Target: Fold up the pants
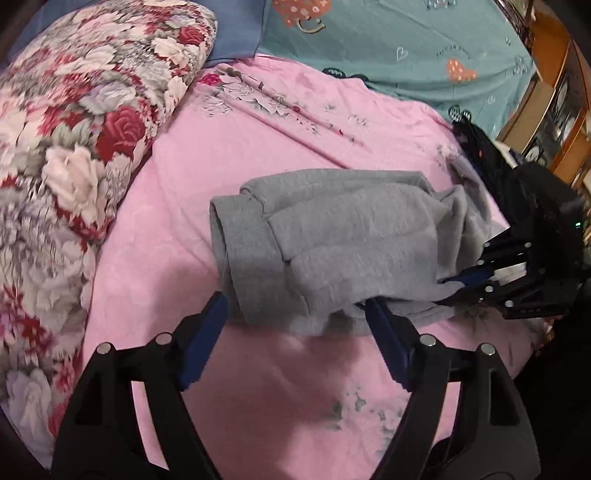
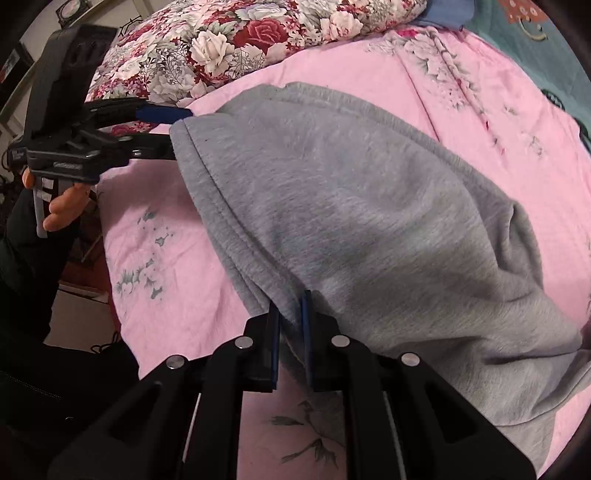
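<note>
Grey sweatpants (image 1: 325, 243) lie folded into a thick bundle in the middle of a bed, on a pink sheet (image 1: 229, 155) printed with faint flower sprays. Seen from the left wrist camera, the bundle's rounded fold faces left and its looser layers trail off to the right. From the right wrist camera a stitched hem edge (image 2: 218, 206) runs down the near left side of the cloth.

The right tool (image 2: 290, 317) is clenched on that grey fabric, its blue pads pinching a fold at the bundle's near edge; the same tool shows at the right rim of the left wrist view (image 1: 461, 280), biting into the cloth's right end. The left tool (image 1: 295, 314) stands released, its two blue-padded fingers spread wide at the near edge of the pants, one finger (image 1: 207, 343) over the sheet just left of the bundle and the other at the cloth's lower edge, though contact there cannot be made out. In the right wrist view a person's hand (image 2: 62, 210) grips the handle of that left tool, a dark sleeve behind it.

A quilt (image 1: 74, 147) with red and white roses is heaped along the bed's left side. A teal cover (image 1: 424, 48) with hearts lies beyond the pink sheet, and a blue pillowcase (image 1: 236, 33) sits between the two. Wooden furniture (image 1: 550, 74) stands at the far right.
</note>
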Tool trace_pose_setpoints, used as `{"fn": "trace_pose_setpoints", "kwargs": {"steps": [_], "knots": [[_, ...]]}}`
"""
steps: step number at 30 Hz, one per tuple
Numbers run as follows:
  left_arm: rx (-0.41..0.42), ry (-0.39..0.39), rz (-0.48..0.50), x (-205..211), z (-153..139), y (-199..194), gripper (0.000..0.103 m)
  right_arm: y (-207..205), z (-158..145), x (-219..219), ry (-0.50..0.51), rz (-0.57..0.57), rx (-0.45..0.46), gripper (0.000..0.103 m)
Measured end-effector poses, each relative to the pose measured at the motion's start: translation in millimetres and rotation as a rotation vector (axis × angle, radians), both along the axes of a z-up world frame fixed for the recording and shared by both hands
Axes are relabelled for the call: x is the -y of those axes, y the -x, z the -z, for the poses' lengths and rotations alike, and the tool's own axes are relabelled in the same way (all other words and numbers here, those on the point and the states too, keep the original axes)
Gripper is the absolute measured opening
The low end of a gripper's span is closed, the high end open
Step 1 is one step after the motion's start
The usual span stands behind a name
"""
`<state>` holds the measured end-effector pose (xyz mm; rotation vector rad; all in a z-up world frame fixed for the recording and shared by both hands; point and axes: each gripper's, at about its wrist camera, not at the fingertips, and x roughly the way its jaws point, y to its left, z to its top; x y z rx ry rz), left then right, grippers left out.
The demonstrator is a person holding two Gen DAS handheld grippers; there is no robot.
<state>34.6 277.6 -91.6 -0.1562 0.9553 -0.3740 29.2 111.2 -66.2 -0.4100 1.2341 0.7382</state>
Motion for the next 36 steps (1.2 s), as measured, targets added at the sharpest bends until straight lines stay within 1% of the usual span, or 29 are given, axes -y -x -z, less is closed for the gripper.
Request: {"fn": "trace_pose_setpoints", "kwargs": {"steps": [3,5,6,7,9,10,12,14,16,17,18,20,21,22,23,24,26,27,28,29,32,33,34,35,36], "knots": [[-0.025,0.071,-0.077,-11,3,9,0.078,3,-2,4,-0.020,-0.008,0.000,0.011],[-0.060,0.147,-0.127,-15,5,16,0.077,2,0,6,-0.030,0.000,-0.012,0.011],[-0.070,0.204,-0.142,-16,6,20,0.077,1,1,8,-0.037,0.009,-0.023,0.011],[-0.087,0.284,-0.166,-19,8,25,0.077,0,2,9,-0.045,0.015,-0.030,0.011],[-0.113,0.410,-0.223,-21,10,32,0.077,-2,2,11,-0.064,0.021,-0.034,0.011],[-0.116,0.446,-0.254,-21,11,35,0.077,-2,1,12,-0.073,0.023,-0.035,0.011],[-0.139,0.479,-0.326,-20,13,32,0.077,-1,1,12,-0.080,0.019,-0.032,0.011],[-0.165,0.517,-0.376,-17,16,24,0.072,0,2,13,-0.085,0.019,-0.032,0.011],[-0.200,0.549,-0.414,-16,21,14,0.061,1,2,13,-0.088,0.018,-0.033,0.011],[-0.218,0.566,-0.437,-17,24,9,0.058,1,2,14,-0.091,0.017,-0.031,0.011],[-0.227,0.576,-0.454,-18,25,5,0.056,2,1,14,-0.094,0.017,-0.028,0.011],[-0.234,0.568,-0.485,-18,28,-1,0.041,3,-1,15,-0.100,0.013,-0.020,0.011],[-0.243,0.556,-0.504,-20,30,-4,0.023,3,-1,15,-0.102,0.013,-0.018,0.011],[-0.244,0.560,-0.516,-23,30,-6,0.018,3,-1,15,-0.104,0.014,-0.018,0.011],[-0.235,0.576,-0.518,-27,30,-7,0.016,3,-1,15,-0.106,0.014,-0.019,0.011],[-0.217,0.575,-0.526,-29,27,-6,0.015,3,-1,15,-0.111,0.013,-0.023,0.011],[-0.171,0.522,-0.526,-26,17,-1,0.015,3,-4,14,-0.127,0.008,-0.020,0.012],[-0.164,0.489,-0.520,-23,14,2,0.015,4,-7,13,-0.129,0.003,-0.014,0.012],[-0.168,0.464,-0.514,-20,14,4,0.015,4,-8,12,-0.122,0.000,-0.010,0.011],[-0.181,0.457,-0.510,-20,18,6,0.015,3,-6,11,-0.114,-0.001,-0.016,0.011],[-0.252,0.441,-0.515,-21,40,4,0.016,3,11,10,-0.075,-0.004,-0.054,0.012],[-0.265,0.443,-0.518,-21,46,2,0.016,4,16,8,-0.063,-0.007,-0.055,0.014],[-0.264,0.444,-0.516,-22,47,3,0.018,4,17,7,-0.058,-0.012,-0.049,0.015],[-0.253,0.434,-0.507,-22,43,5,0.019,5,16,4,-0.046,-0.021,-0.040,0.016],[-0.240,0.416,-0.493,-21,36,7,0.033,6,14,2,-0.035,-0.029,-0.037,0.021]]}}
